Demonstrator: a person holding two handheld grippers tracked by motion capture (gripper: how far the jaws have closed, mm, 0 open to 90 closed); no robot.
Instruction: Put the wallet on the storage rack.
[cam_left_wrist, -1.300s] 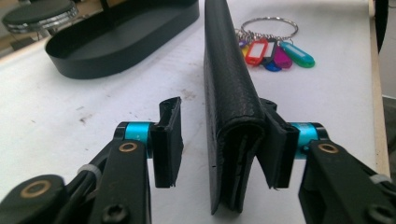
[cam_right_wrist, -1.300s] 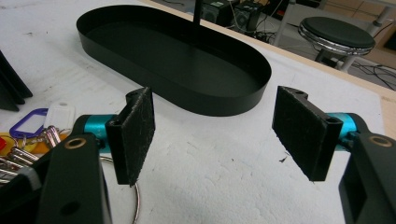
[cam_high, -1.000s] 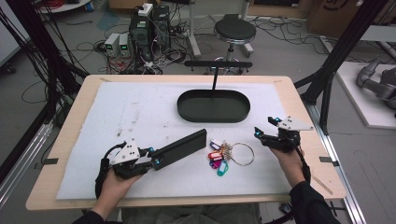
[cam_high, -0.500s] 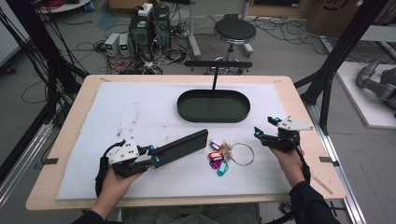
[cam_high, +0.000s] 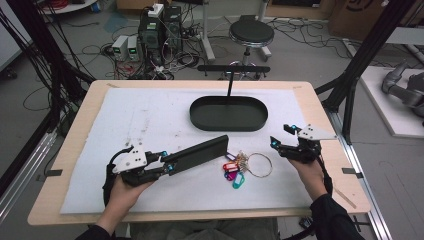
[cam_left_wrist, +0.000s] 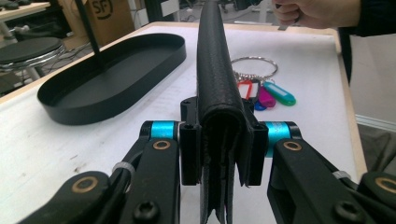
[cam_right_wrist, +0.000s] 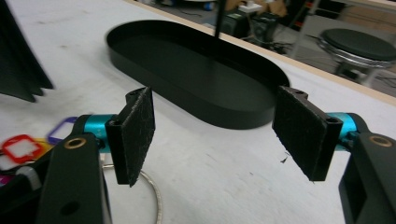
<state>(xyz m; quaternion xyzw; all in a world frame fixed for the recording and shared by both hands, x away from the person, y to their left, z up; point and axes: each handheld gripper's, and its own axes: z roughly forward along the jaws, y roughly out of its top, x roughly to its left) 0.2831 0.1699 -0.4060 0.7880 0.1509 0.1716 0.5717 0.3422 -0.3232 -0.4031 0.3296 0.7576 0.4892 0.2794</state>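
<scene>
Two tools: left tool (cam_left_wrist: 218, 140) clamps a black wallet (cam_left_wrist: 215, 70), hiding keys (cam_left_wrist: 261, 93); right tool (cam_right_wrist: 224, 126) gapes empty.

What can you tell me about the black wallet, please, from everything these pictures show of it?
The black wallet is long, flat and slim, with a grained, leather-like skin. The left gripper view shows its folded back and stacked layers at the near end. The left gripper is shut on that end, jaws pressing both faces, holding it on edge. From there it reaches forward and right across the white mat. Its far end stops beside the key ring with coloured tags, short of the black oval tray. Whether it touches the mat is unclear.
</scene>
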